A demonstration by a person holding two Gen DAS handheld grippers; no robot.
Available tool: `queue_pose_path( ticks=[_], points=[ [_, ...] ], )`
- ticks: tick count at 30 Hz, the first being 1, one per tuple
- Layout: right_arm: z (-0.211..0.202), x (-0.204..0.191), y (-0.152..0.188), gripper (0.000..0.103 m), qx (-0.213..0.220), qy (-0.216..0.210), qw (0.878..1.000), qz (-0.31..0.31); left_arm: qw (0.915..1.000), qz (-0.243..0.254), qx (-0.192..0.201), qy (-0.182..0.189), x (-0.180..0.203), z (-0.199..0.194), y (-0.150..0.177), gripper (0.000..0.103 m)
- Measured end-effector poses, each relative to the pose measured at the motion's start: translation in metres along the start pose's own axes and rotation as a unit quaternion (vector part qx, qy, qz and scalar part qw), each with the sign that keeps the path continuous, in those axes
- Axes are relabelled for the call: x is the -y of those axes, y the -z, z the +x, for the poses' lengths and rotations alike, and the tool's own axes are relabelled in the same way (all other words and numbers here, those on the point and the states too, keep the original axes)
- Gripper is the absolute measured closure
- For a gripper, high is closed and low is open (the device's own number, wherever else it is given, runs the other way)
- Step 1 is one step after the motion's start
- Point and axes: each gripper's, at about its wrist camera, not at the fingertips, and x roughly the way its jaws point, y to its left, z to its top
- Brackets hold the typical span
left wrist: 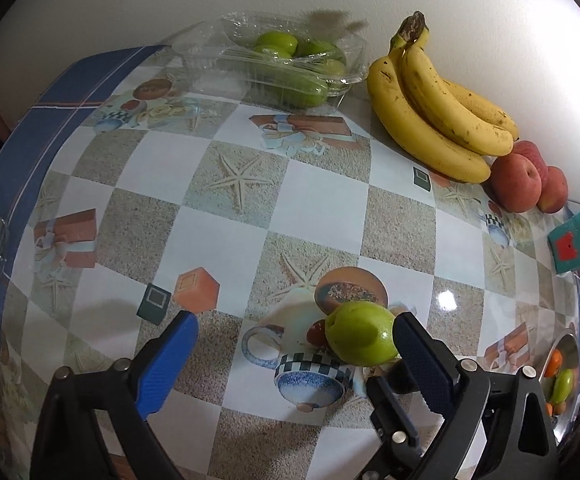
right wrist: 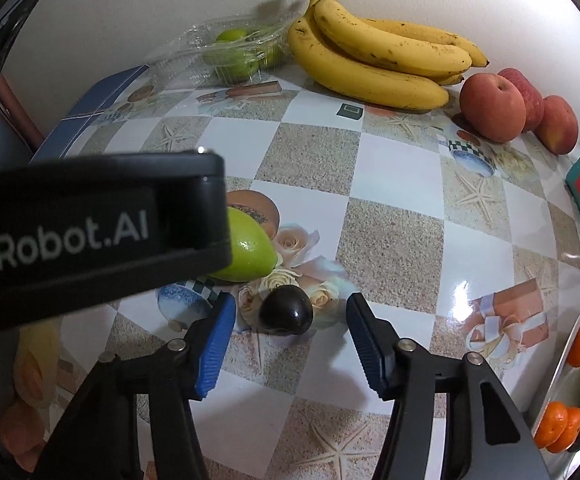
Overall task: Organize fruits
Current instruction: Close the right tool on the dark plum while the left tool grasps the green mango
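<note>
A dark plum (right wrist: 286,310) is flanked, untouched, by the right gripper (right wrist: 290,320), whose fingers are held apart. A green fruit (left wrist: 361,334) lies on the tabletop (left wrist: 321,196) against one finger of the left gripper (left wrist: 293,344), whose fingers are spread wide. Bananas (left wrist: 429,120) and apples (left wrist: 515,184) are lined up along the far edge.

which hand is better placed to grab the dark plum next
Right. The right tongs stand open with the dark plum between the fingertips, not yet pressed. The left tongs are open beside the green fruit instead, so the plum likely suits the right.
</note>
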Motion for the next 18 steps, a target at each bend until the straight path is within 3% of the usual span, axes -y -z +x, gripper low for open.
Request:
queue_pose_path(
  ticks=[7, 12, 18],
  points=[
    [0.0030, -0.0002, -0.0003, 0.060, 0.001, -0.003, 1.000, -0.005, 1.0000, -0.003, -0.001, 0.004, -0.0003, 0.0035, -0.0017, 0.007],
    [0.0020, -0.0006, 0.0004, 0.072, 0.001, -0.007, 1.000, -0.007, 1.0000, -0.001, -0.002, 0.007, 0.0009, 0.0050, -0.0024, 0.007],
    [0.0020, 0.0003, 0.0004, 0.076, 0.000, -0.014, 1.000, -0.006, 1.0000, -0.002, 0.002, 0.008, 0.0004, 0.0038, -0.0020, 0.007]
  ],
)
